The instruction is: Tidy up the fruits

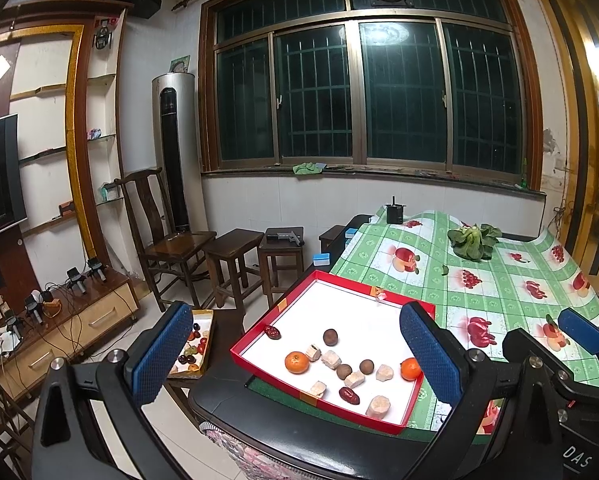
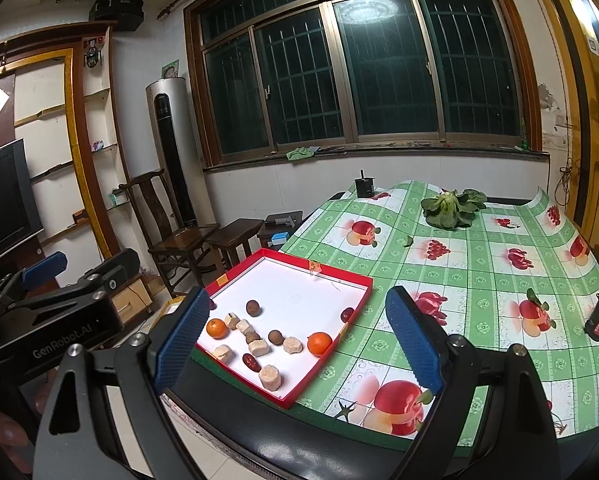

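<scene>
A red-rimmed white tray (image 1: 341, 280) (image 2: 363, 294) sits at the table's near left corner. In it lie two oranges (image 1: 297, 362) (image 2: 319, 343), several brown longans (image 1: 330, 337) (image 2: 275, 336), red dates (image 1: 348, 395) (image 2: 251, 361) and pale beige chunks (image 1: 378, 406) (image 2: 271, 377). One date (image 2: 346, 313) lies on the cloth beside the tray's right rim. My left gripper (image 1: 295, 356) is open and empty, held above the tray's near edge. My right gripper (image 2: 295, 340) is open and empty, above the tray's right side.
A green fruit-print cloth (image 2: 479, 280) covers the table. A leafy green vegetable (image 1: 473, 240) (image 2: 451, 208) lies at the far end by a black box (image 2: 364, 187). A second tray of fruit (image 1: 195, 344) sits low at the left. Stools and a chair (image 1: 235, 256) stand beyond.
</scene>
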`<state>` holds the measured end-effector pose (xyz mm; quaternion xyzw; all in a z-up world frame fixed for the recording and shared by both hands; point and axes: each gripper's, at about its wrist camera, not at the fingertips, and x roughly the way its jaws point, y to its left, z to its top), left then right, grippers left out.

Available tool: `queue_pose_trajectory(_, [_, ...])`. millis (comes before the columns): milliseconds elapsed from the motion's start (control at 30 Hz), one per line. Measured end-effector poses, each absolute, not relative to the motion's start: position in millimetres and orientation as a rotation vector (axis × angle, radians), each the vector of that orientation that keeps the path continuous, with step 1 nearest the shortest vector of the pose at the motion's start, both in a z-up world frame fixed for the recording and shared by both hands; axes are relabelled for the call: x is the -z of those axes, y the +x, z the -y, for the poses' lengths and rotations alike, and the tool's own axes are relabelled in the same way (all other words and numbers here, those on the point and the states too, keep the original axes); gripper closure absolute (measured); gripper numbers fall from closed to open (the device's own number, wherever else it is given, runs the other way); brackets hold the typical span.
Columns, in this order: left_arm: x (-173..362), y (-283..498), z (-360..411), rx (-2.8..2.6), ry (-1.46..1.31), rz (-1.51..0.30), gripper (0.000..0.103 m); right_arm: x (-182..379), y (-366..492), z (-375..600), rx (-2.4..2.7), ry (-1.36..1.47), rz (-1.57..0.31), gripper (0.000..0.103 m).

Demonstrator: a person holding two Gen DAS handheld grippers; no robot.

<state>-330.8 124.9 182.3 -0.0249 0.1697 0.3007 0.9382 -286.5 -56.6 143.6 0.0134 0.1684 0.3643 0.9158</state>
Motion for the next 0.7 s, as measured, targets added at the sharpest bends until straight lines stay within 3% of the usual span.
queue_pose_trajectory(700, [-177.7,-332.8,-124.6,-0.611,-0.060,-0.350,0.000,-144.8,-285.5,57.4,-0.750,0.025,-0.351,0.013])
